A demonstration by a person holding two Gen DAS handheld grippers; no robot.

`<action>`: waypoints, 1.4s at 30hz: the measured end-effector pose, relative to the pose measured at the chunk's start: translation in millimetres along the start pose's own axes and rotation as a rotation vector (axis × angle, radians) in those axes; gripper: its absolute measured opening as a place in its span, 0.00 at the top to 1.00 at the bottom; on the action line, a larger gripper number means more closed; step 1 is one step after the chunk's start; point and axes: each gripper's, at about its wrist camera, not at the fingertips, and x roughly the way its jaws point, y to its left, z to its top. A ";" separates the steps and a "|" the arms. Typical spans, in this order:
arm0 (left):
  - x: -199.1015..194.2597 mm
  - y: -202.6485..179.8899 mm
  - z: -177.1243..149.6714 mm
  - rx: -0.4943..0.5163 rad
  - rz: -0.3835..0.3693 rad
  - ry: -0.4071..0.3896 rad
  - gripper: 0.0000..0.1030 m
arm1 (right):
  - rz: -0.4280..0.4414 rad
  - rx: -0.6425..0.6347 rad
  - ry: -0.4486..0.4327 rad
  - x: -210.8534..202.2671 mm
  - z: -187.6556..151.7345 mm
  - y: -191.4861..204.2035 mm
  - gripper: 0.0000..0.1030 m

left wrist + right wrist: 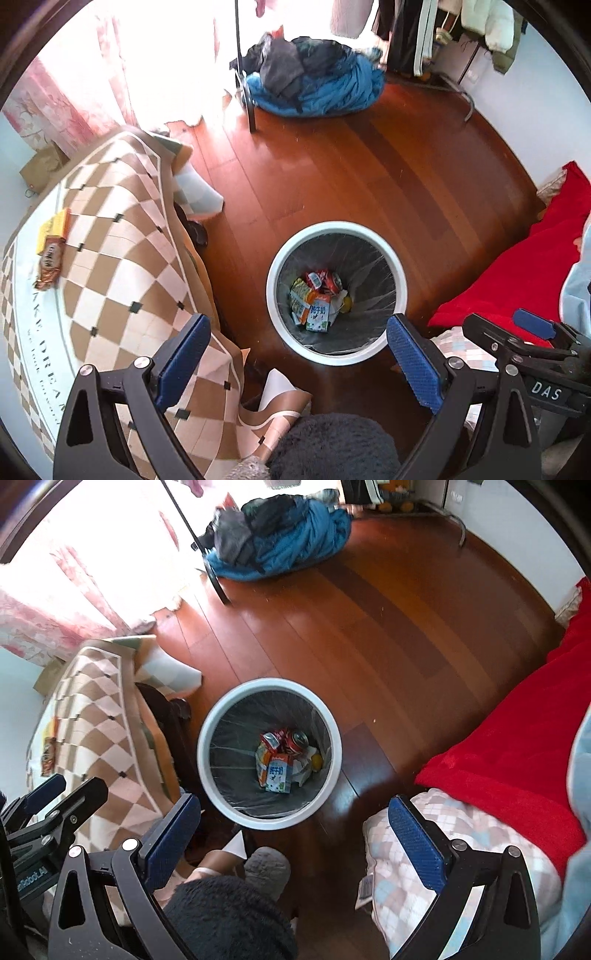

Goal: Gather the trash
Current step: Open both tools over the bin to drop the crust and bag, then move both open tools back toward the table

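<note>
A white round trash bin (275, 291) (207, 775) with a dark liner stands on the wooden floor. Inside lie milk cartons (317, 315) (277, 773), a red can (297, 740) and other wrappers. My left gripper (297, 354) is open and empty, hovering above the bin's near side. My right gripper (295, 827) is open and empty too, above the bin's near rim. On the checkered tablecloth (122, 266) at left lie a brown snack wrapper (50, 264) (47, 760) and a yellow packet (53, 229).
A blue and dark clothes pile (314, 81) (273, 539) lies on the floor at the back beside a black rack leg (251, 103). A red blanket (517, 273) (517, 746) covers the right side. A person's dark fuzzy slipper (332, 446) (229, 923) is below.
</note>
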 end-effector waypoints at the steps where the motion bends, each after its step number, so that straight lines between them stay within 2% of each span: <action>1: -6.2 0.8 -0.2 -0.001 0.000 -0.011 0.06 | 0.004 -0.004 -0.014 -10.0 -2.0 1.8 0.00; 6: -42.2 11.0 -2.5 -0.030 0.011 -0.073 0.06 | 0.038 -0.003 -0.075 -50.9 -7.7 15.7 0.00; 9: -62.4 27.9 -2.8 -0.072 0.055 -0.107 0.06 | 0.081 -0.008 -0.108 -73.3 -5.7 32.6 0.00; 14: -84.9 94.9 -6.4 -0.177 0.108 -0.160 0.05 | 0.158 -0.067 -0.107 -83.6 2.8 90.3 0.00; 18: -80.6 176.1 -19.9 -0.294 0.235 -0.154 0.05 | 0.207 -0.151 -0.061 -66.5 10.8 168.7 0.00; 19: -75.9 198.3 -25.3 -0.325 0.262 -0.142 0.05 | 0.226 -0.179 -0.040 -57.4 13.3 198.2 0.00; 24: -36.3 325.8 -74.4 -0.516 0.378 -0.036 0.05 | 0.293 -0.319 0.054 -4.3 21.0 329.6 0.00; 26: -19.7 365.3 -95.2 -0.578 0.412 0.007 0.05 | 0.297 -0.400 0.087 20.1 27.1 383.5 0.00; 30: 11.3 425.6 -122.0 -0.664 0.465 0.069 0.05 | 0.171 -0.691 0.114 80.3 41.9 505.2 0.00; 33: 24.7 449.9 -126.3 -0.691 0.484 0.078 0.05 | 0.057 -0.896 0.150 126.3 43.6 574.2 0.00; 35: 28.7 459.2 -125.0 -0.705 0.494 0.073 0.05 | 0.008 -1.014 0.182 152.6 39.9 606.7 0.00; 38: 32.8 470.0 -124.7 -0.723 0.493 0.066 0.05 | -0.041 -1.141 0.208 179.3 34.2 635.8 0.00; 41: 34.0 475.3 -123.4 -0.727 0.496 0.059 0.05 | -0.057 -1.184 0.235 196.8 34.0 646.3 0.02; 42: 33.6 476.8 -122.9 -0.726 0.499 0.059 0.05 | -0.048 -1.176 0.245 199.8 35.6 645.1 0.06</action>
